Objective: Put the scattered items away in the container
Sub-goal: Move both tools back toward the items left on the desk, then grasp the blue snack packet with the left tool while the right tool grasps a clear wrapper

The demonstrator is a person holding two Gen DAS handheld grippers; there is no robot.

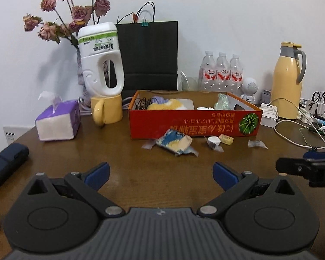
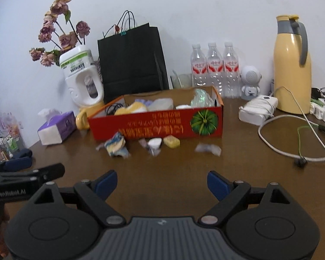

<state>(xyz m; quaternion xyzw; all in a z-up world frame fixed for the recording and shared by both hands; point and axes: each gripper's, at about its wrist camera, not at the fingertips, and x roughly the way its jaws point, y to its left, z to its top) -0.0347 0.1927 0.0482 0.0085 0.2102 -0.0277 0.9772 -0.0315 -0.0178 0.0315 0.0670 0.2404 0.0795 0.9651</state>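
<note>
A red cardboard box (image 1: 195, 123) (image 2: 158, 125) stands on the brown table and holds cloths, a cable and other bits. Loose in front of it lie a crumpled blue-and-yellow wrapper (image 1: 175, 144) (image 2: 116, 144), a small white cup (image 1: 213, 140) (image 2: 155, 143), a yellow block (image 1: 226, 139) (image 2: 171, 141) and a clear wrapper (image 1: 257, 144) (image 2: 208, 149). My left gripper (image 1: 161, 172) is open and empty, short of the wrapper. My right gripper (image 2: 161, 183) is open and empty too, short of the cup and block. Each gripper shows at the edge of the other's view.
Behind the box stand a black paper bag (image 1: 148, 54), a white jug on a yellow mug (image 1: 106, 111), water bottles (image 1: 222, 71), a yellow thermos (image 2: 292, 65) and dried flowers. A tissue box (image 1: 58, 120) and a dark case (image 1: 6, 162) lie left. Cables and chargers (image 2: 292, 134) sprawl right.
</note>
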